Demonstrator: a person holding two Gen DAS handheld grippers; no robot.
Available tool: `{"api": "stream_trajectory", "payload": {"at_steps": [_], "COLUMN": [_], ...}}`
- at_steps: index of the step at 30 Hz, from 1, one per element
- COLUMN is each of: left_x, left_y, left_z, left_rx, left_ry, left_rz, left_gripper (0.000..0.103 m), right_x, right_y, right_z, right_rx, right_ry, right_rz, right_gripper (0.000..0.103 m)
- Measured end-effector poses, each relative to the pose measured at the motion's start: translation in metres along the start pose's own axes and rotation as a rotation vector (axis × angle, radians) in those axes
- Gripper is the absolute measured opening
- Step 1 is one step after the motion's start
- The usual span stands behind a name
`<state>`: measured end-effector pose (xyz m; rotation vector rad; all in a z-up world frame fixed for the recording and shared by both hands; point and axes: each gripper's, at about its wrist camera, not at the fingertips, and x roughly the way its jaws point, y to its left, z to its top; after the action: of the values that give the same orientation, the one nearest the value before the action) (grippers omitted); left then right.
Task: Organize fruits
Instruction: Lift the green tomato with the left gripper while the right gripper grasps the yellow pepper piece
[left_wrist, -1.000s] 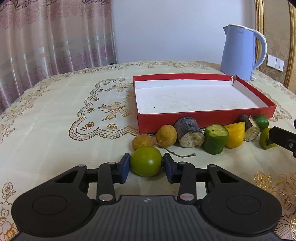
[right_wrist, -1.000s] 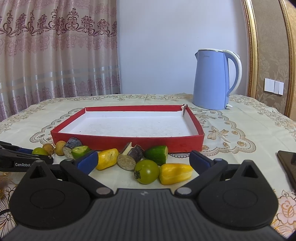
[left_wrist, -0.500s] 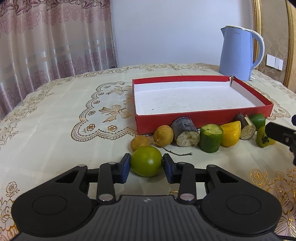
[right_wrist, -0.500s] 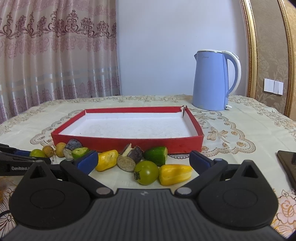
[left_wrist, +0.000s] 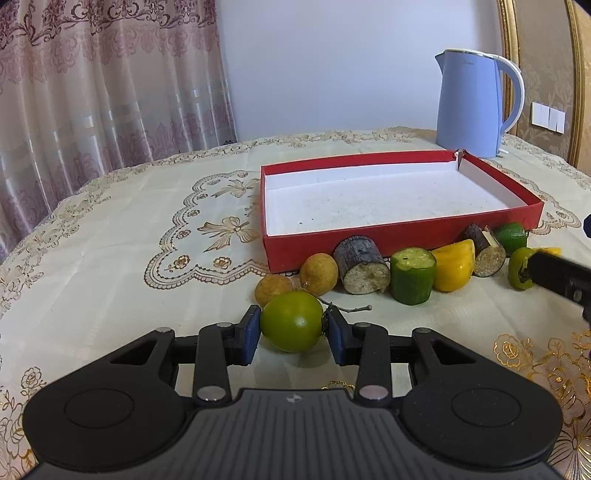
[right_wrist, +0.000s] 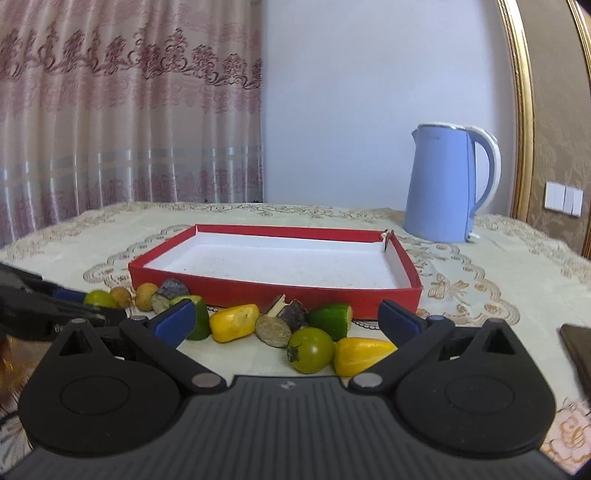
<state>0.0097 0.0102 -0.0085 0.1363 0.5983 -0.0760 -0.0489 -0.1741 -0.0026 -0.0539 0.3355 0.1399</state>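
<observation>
Left gripper (left_wrist: 291, 334) is clamped on a green tomato (left_wrist: 291, 321), both blue pads pressed to its sides; whether the fruit still touches the tablecloth (left_wrist: 110, 240) or is just lifted, can't tell. Right gripper (right_wrist: 286, 314) has its jaws spread wide, nothing between the pads, hovering low over the front of the fruit row. Just past the left pads: two small brown round fruits (left_wrist: 317, 267), with a loose twig (left_wrist: 347, 308) on the cloth, then a dark bark-skinned chunk (left_wrist: 362, 269), a green cut cylinder (left_wrist: 413, 275), a yellow piece (left_wrist: 454, 264), another dark chunk (left_wrist: 485, 251) and a green piece (left_wrist: 511, 236), all lined along the near wall of the red tray (left_wrist: 406, 236). Nearest the right gripper sit a second green tomato (right_wrist: 312, 349) and a yellow pepper-like piece (right_wrist: 364, 354), touching each other. Tray holds nothing so far, white floor bare. Blue kettle (left_wrist: 472, 103) stands behind the tray's far corner. Step in hand: first pick done by the left, transfer pending. Next move likely needs lifting the tomato over the near wall and releasing it low on the tray floor so it doesn't roll; right side looks set to close on the second tomato.
</observation>
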Motion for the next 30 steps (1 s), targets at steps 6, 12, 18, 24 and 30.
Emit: {"api": "stream_trajectory", "payload": {"at_steps": [6, 12, 18, 24, 30], "left_x": [-0.005, -0.007, -0.010, -0.009, -0.011], "left_y": [0.001, -0.001, -0.007, -0.012, -0.013], "left_z": [0.002, 0.003, 0.003, 0.002, 0.002], "left_rx": [0.009, 0.012, 0.025, 0.037, 0.043], "left_ry": [-0.019, -0.028, -0.038, -0.036, -0.037], "left_rz": [0.020, 0.021, 0.013, 0.008, 0.011], "left_gripper": [0.037, 0.037, 0.037, 0.037, 0.037], "right_x": [-0.001, -0.004, -0.004, 0.002, 0.006], "right_y": [-0.004, -0.011, -0.026, -0.027, -0.028], "right_z": [-0.003, -0.003, -0.003, -0.006, -0.006], "right_rx": [-0.022, -0.070, -0.074, -0.070, -0.129], "right_ry": [0.042, 0.050, 0.074, 0.113, 0.115], "right_rz": [0.021, -0.009, -0.011, 0.049, -0.028], "right_gripper": [0.103, 0.103, 0.091, 0.063, 0.049]}}
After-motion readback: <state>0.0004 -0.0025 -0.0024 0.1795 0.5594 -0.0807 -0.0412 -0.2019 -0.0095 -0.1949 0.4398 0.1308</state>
